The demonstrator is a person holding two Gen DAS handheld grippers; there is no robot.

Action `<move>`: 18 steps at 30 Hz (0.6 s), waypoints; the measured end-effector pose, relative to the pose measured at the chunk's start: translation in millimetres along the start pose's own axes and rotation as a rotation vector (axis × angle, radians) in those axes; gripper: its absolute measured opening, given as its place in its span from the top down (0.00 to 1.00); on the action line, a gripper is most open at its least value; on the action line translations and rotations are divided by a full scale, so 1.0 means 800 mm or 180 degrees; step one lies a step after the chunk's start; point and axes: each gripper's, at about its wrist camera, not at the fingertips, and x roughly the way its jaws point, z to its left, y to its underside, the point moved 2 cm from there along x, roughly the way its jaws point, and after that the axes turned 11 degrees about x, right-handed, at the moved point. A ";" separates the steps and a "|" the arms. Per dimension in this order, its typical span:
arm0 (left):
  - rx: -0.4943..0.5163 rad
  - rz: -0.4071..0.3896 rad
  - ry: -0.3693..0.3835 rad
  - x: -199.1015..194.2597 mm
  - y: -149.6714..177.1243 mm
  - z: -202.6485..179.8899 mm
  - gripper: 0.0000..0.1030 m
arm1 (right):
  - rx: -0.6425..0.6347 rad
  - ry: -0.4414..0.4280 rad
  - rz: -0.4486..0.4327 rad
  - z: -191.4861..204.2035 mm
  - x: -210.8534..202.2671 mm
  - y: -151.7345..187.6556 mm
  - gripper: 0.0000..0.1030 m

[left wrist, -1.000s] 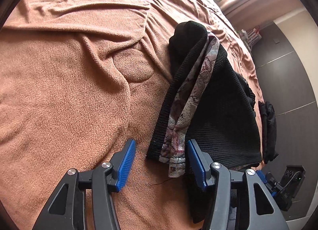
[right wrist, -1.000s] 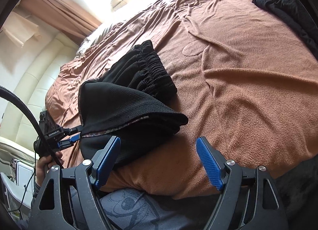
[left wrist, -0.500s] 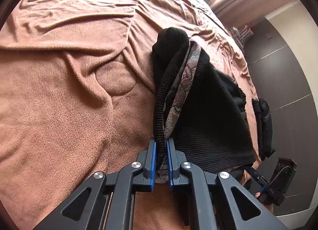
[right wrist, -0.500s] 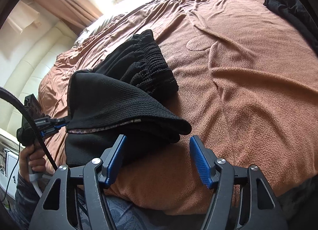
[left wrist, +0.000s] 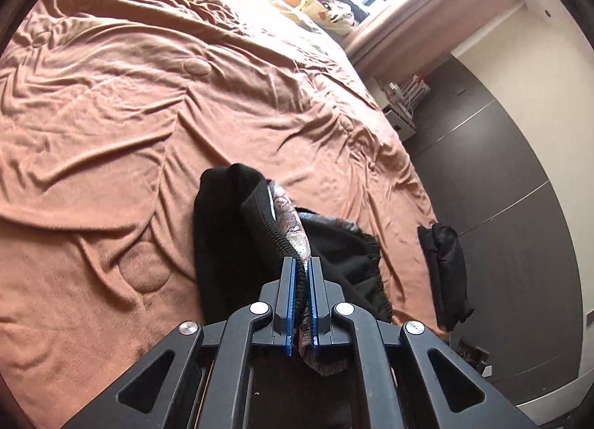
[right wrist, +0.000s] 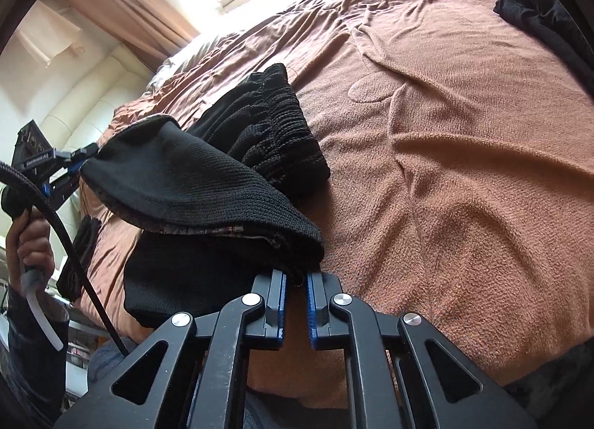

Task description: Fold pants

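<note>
Left wrist view: left hand-held gripper point(left wrist: 302, 269) pressed together, pinching a raised edge of the pants point(left wrist: 237, 239), black knit outside and patterned lining showing at the pinch. Held edge running away from the blue pads point(left wrist: 289, 303) toward the far side of the bed point(left wrist: 111, 95), up to a black peak; rest of the garment draped down on the brown blanket, near the bed's right edge. Small dark bundle point(left wrist: 443, 269) apart at that edge.

Right wrist view: right hand-held gripper point(right wrist: 296, 280) nearly closed, pinching the near corner of the pants point(right wrist: 178, 184). Folded edge stretched leftward from this corner to the left hand-held gripper point(right wrist: 80, 156), lifted off the bed point(right wrist: 464, 169). Gathered waistband lying beyond, pointing toward the window. Hand point(right wrist: 31, 239) gripping the left tool's handle.
</note>
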 end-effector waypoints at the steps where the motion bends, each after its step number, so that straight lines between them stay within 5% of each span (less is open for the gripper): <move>1: 0.0008 -0.0023 0.0012 0.000 -0.007 -0.004 0.94 | -0.0005 -0.0018 -0.0009 0.000 -0.002 0.000 0.94; 18: 0.0010 -0.0172 0.0124 0.076 -0.117 -0.053 0.97 | -0.0031 -0.0178 -0.0079 -0.004 -0.016 -0.008 0.95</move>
